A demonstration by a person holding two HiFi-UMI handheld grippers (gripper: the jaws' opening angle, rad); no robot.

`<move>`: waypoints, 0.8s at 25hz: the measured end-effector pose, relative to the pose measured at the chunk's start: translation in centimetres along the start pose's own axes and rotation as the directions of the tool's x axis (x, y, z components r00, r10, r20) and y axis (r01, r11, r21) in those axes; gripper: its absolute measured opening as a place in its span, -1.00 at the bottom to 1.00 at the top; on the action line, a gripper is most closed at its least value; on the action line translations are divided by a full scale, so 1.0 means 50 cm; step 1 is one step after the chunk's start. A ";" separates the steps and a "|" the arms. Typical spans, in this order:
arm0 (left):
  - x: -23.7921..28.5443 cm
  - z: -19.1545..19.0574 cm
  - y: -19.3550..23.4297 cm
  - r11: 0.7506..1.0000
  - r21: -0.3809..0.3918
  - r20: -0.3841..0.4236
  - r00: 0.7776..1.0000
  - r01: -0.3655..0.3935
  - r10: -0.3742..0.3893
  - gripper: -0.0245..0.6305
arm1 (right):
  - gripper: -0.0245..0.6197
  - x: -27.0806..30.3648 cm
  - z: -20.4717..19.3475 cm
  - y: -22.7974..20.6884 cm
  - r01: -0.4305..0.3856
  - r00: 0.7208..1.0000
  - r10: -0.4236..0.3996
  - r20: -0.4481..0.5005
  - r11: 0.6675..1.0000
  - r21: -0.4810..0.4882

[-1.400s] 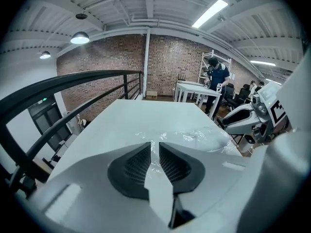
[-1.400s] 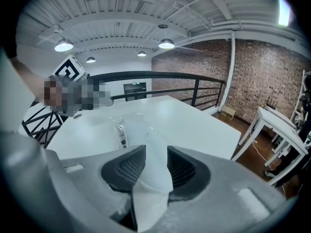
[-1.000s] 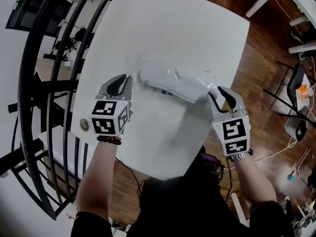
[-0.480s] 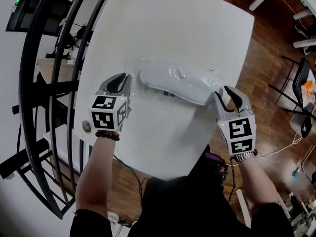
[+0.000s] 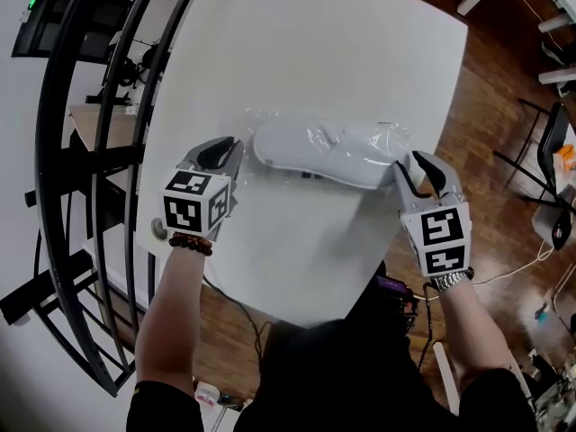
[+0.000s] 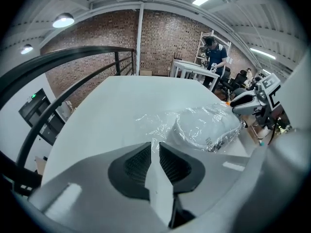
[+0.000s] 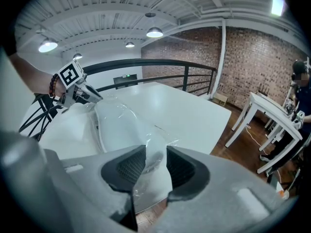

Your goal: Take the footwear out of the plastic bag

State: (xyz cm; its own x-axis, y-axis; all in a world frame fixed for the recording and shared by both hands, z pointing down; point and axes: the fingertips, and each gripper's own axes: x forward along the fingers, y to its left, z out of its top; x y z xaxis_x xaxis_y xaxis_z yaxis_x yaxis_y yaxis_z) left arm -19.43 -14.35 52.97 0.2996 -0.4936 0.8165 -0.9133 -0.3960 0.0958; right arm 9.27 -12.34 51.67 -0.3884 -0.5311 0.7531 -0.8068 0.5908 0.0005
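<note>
A white shoe (image 5: 315,147) lies inside a clear plastic bag (image 5: 261,120) on the white table (image 5: 315,43). My left gripper (image 5: 234,151) is at the bag's left end, shut on a strip of its film (image 6: 154,147); the shoe (image 6: 204,125) bulges just beyond the jaws. At the bag's right end, near the table's edge, my right gripper (image 5: 408,163) has crumpled film (image 7: 155,157) filling the gap between its pads, so it is shut on the bag. The shoe (image 7: 116,125) stretches away from it toward the left gripper (image 7: 80,93).
A black curved railing (image 5: 90,151) runs along the table's left side. Wooden floor (image 5: 486,106) lies to the right, with a chair (image 5: 544,178) and cables. Other white tables (image 7: 272,115) stand beyond, and a person (image 6: 214,57) is far off by shelves.
Both grippers have sunk toward the table with the bag. The shoe's right end has come down and the right gripper has shifted right in the head view.
</note>
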 end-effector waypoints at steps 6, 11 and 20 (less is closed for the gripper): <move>-0.013 0.000 -0.029 0.989 -0.025 0.019 0.990 0.142 -0.142 -0.75 | -0.56 -0.004 0.000 0.004 -0.001 1.000 0.001 0.005 1.000 -0.007; -0.013 -0.002 -0.051 0.955 -0.083 0.016 0.959 0.284 -0.284 -0.69 | -0.55 0.001 0.003 0.001 -0.002 1.000 0.002 0.005 1.000 -0.018; -0.037 -0.011 -0.064 0.886 -0.167 0.035 0.901 0.432 -0.432 -0.48 | -0.55 0.005 0.004 -0.005 -0.012 1.000 0.012 0.011 1.000 -0.028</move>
State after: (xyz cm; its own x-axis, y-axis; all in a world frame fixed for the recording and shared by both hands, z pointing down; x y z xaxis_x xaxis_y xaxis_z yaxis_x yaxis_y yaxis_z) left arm -17.20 -11.72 51.48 0.6746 -0.3006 0.6742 -0.7260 -0.4350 0.5326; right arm 9.30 -12.75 51.72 -0.4031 -0.5308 0.7455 -0.7895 0.6136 0.0100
